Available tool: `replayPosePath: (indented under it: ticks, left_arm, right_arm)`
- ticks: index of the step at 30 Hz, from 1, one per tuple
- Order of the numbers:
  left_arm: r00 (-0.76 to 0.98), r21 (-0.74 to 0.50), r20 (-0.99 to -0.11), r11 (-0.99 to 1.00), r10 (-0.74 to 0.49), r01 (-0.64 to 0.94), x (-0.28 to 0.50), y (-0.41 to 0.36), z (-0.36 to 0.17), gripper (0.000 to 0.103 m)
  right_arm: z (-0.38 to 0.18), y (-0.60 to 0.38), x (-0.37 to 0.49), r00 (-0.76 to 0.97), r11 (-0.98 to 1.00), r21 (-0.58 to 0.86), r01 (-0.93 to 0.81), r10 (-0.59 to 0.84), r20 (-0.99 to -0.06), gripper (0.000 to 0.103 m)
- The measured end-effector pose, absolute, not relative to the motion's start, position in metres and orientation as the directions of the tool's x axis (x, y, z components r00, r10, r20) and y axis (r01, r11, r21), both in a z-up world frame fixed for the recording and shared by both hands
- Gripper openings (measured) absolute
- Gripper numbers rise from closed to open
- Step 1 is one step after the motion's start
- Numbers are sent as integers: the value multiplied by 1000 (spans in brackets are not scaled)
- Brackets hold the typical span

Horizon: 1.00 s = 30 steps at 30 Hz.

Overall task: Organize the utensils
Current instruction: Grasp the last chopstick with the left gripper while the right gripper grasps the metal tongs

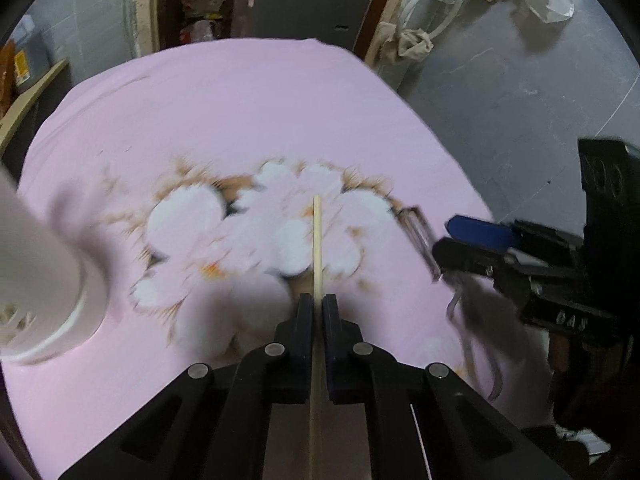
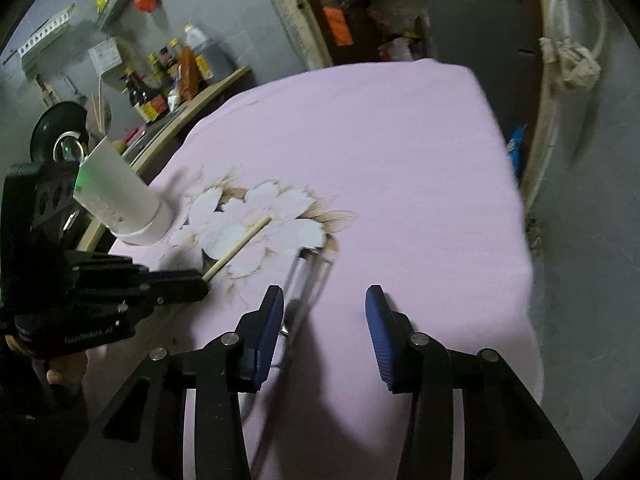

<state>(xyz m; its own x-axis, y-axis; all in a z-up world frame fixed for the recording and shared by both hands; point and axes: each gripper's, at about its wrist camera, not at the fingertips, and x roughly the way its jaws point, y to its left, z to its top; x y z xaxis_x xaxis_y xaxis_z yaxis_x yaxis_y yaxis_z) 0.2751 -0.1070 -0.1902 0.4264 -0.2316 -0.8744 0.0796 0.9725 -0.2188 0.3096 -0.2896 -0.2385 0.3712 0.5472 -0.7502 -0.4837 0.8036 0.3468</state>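
Note:
My left gripper (image 1: 318, 300) is shut on a thin wooden chopstick (image 1: 317, 240) that sticks straight out ahead of its fingers, above the flower print of the pink tablecloth (image 1: 240, 112). In the right wrist view, the same gripper (image 2: 202, 280) and chopstick (image 2: 240, 245) come in from the left. A white utensil cup (image 2: 120, 196) stands behind them, with sticks and a spoon in it; it also shows in the left wrist view (image 1: 40, 280). My right gripper (image 2: 325, 308) is open over a metal peeler (image 2: 306, 280), which lies on the cloth next to its left finger (image 2: 268, 332). The peeler (image 1: 418, 232) is blurred.
A shelf with sauce bottles (image 2: 160, 88) runs beyond the table's left side. The table's right edge (image 2: 520, 240) drops to grey floor (image 1: 520, 100). Clutter and a knotted rag (image 2: 572, 64) sit past the far edge. The far half of the cloth (image 2: 360, 140) is bare.

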Motion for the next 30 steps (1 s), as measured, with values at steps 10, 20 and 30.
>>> replayPosePath:
  ticks: [10, 20, 30]
  left_arm:
    - [386, -303, -874, 952, -294, 41, 268, -86, -195, 7]
    - [300, -281, -906, 954, -299, 103, 290, -100, -194, 11]
    - [202, -219, -950, 970, -237, 108, 309, -116, -192, 5]
  right_arm:
    - [-241, -260, 320, 315, 837, 295, -461, 464, -828, 19]
    - [-243, -258, 331, 239, 869, 320, -378, 425, -873, 18]
    - [-246, -262, 330, 191, 894, 386, -229, 430, -883, 11]
